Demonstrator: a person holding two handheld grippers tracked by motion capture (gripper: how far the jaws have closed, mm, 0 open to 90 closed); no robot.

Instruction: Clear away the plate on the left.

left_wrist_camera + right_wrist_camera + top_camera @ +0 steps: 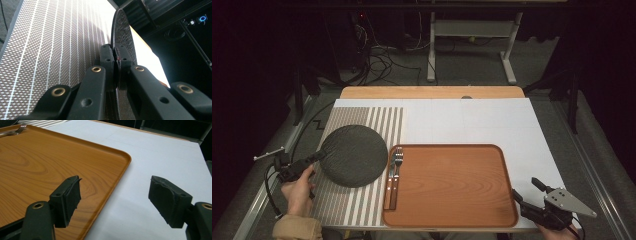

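Observation:
A dark round woven mat lies over the striped placemat at the table's left. My left gripper is shut on this mat's left rim. In the left gripper view both pads press the thin edge of the round mat, with the striped placemat behind. My right gripper stands open by the front right corner of the wooden tray, touching nothing. In the right gripper view its jaws are wide apart over the tray's edge and the white table.
Two wooden-handled pieces of cutlery, one a fork, lie at the tray's left edge. A white sheet covers the table's right and far side. Beyond the far edge stand table legs and cables on the floor.

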